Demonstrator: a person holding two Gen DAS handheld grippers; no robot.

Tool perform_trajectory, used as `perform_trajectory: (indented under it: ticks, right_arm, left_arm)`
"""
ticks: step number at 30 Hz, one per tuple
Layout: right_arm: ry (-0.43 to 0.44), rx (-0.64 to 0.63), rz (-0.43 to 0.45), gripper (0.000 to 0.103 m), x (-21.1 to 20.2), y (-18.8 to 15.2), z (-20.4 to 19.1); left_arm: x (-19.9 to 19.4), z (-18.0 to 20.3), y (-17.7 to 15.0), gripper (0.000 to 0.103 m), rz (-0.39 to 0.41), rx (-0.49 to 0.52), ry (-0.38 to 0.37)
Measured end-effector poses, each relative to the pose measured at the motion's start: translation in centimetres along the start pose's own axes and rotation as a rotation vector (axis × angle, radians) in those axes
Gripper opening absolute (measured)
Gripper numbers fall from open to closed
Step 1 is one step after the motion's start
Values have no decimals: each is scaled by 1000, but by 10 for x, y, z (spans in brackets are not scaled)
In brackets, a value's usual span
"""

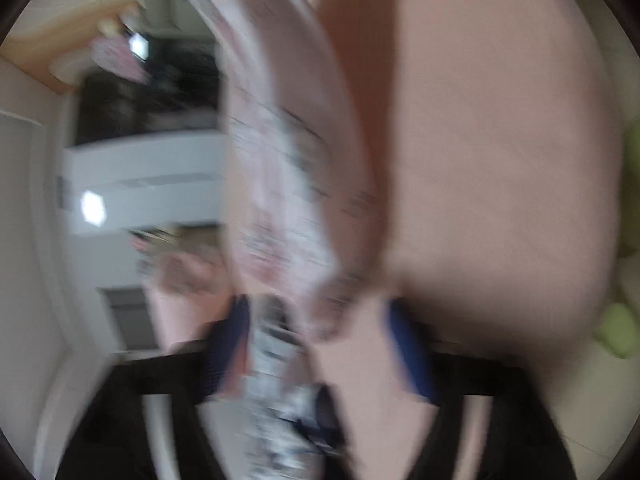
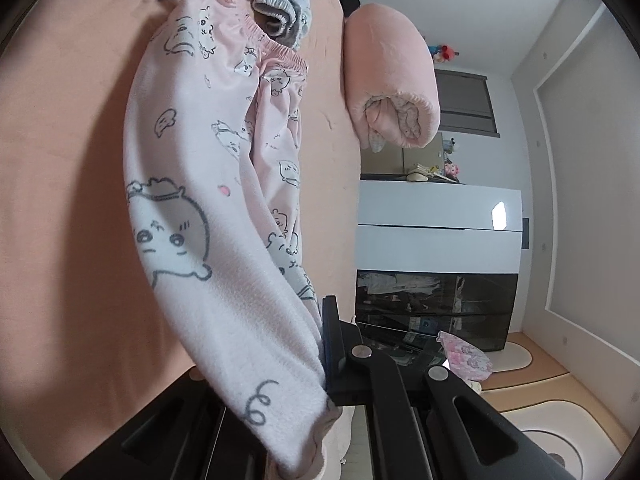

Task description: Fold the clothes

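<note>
Early stage: pyjama trousers (image 2: 224, 184) unfolded on bed (image 2: 60, 160). Right tool (image 2: 326, 344) clamps leg hem; left tool (image 1: 320, 344) open, cloth loose between.

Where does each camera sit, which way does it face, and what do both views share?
Left wrist: on the left gripper, facing blurred pink pyjama trousers over the bed; its jaws stand apart.
Right wrist: on the right gripper, looking along the pyjama trousers on the bed; its jaws pinch the cloth.
Shared: the trousers, bed and white dresser.
</note>
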State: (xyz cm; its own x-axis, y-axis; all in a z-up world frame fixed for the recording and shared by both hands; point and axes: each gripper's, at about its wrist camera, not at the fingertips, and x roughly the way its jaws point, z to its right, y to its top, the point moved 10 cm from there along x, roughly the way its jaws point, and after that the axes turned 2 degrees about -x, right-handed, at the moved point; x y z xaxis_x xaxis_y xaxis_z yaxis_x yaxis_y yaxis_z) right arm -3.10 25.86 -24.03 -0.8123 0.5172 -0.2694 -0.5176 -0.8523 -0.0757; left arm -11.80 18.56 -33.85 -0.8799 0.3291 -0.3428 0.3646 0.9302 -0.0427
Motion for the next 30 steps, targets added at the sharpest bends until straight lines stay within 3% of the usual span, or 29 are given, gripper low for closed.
perform_trajectory:
  ticks: [2,6,10,16,23,25,30]
  right_arm:
    - [24,23,0,2,0,-2,2]
    - [47,66,2,2,2,-2,12]
    - [60,97,9,2,2,1,21]
    - [50,61,33,2,2,4,24]
    - [65,87,34,2,3,1,33]
    - [61,89,38,2,3,-1,35]
    - [33,63,47,2,1,-5,34]
  left_arm:
    - [-11,0,8,102,31,-28,-34]
    - [-23,5,24,103,56,-88,-119]
    - [-27,7,44,103,80,-145,-134]
    - [-31,-11,67,103,166,-203,-27]
    - [-12,-15,76,103,164,-250,-36]
    - [-12,-21,75,103,188,-255,-8]
    - [19,-30,56,103,119,-228,71]
